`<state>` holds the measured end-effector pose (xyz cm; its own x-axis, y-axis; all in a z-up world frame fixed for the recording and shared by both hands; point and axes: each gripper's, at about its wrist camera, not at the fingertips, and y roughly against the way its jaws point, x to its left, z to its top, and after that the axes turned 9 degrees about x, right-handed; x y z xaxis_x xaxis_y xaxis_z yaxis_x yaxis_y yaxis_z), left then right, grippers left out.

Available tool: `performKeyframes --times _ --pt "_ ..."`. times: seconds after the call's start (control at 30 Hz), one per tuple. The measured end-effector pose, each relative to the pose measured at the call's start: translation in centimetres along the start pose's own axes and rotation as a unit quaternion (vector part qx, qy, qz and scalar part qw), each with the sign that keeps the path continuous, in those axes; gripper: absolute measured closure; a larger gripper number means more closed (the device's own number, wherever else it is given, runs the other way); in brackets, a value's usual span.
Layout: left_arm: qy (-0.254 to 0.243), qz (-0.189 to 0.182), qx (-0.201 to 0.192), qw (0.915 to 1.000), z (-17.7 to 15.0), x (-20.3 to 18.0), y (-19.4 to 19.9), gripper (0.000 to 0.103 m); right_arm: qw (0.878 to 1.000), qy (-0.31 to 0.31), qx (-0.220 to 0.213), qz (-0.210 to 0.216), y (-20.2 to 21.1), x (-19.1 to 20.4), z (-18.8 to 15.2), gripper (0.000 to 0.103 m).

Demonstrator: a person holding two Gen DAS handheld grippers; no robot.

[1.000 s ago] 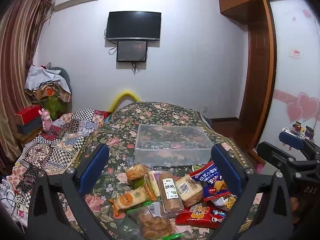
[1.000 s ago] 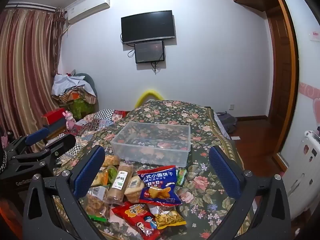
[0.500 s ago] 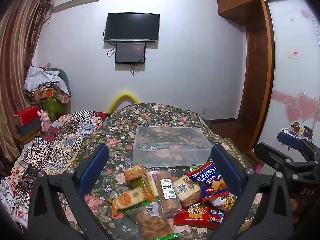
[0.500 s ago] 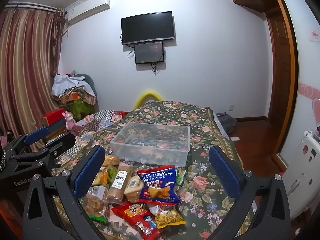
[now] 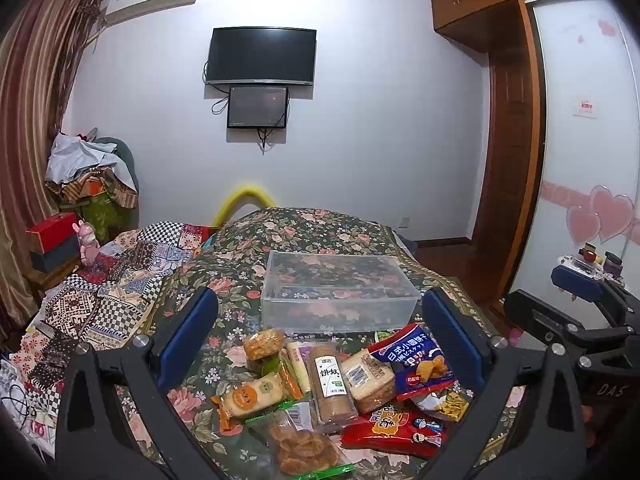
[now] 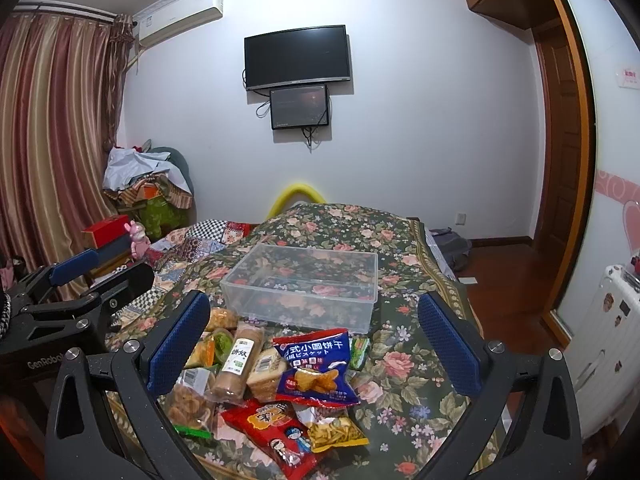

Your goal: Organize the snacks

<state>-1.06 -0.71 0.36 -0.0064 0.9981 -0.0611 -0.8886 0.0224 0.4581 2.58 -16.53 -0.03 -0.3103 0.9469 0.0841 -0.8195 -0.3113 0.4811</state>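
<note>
An empty clear plastic box point(image 5: 336, 300) point(image 6: 304, 284) stands on the floral bedspread. In front of it lies a pile of snacks: a blue biscuit bag point(image 5: 416, 360) point(image 6: 316, 364), a red bag point(image 5: 394, 426) point(image 6: 272, 428), a brown biscuit roll point(image 5: 330, 380) point(image 6: 238, 364), a wrapped bread slice point(image 5: 368, 376), a clear bag of cookies point(image 5: 300, 444) point(image 6: 188, 396) and a yellow chip bag point(image 6: 334, 432). My left gripper point(image 5: 318, 298) hovers open above the pile's left side. My right gripper point(image 6: 313, 300) hovers open above its right side. Neither holds anything.
The floral bedspread point(image 6: 404, 384) drops off at the right to a wooden floor point(image 6: 500, 264). A patchwork quilt point(image 5: 92, 304) covers the bed's left side. Boxes and a pink toy point(image 5: 86, 240) sit by the curtain. A white cabinet point(image 6: 612, 320) stands at the far right.
The left wrist view has drifted slightly; the right one is nearly still. Both grippers stay open and the snacks and box have not moved.
</note>
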Motion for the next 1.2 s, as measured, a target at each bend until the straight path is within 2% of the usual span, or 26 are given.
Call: performKeyframes --times 1.2 --pt "0.003 0.003 -0.007 1.0000 0.01 0.28 0.64 0.000 1.000 0.001 -0.010 0.000 0.51 0.35 -0.08 0.000"
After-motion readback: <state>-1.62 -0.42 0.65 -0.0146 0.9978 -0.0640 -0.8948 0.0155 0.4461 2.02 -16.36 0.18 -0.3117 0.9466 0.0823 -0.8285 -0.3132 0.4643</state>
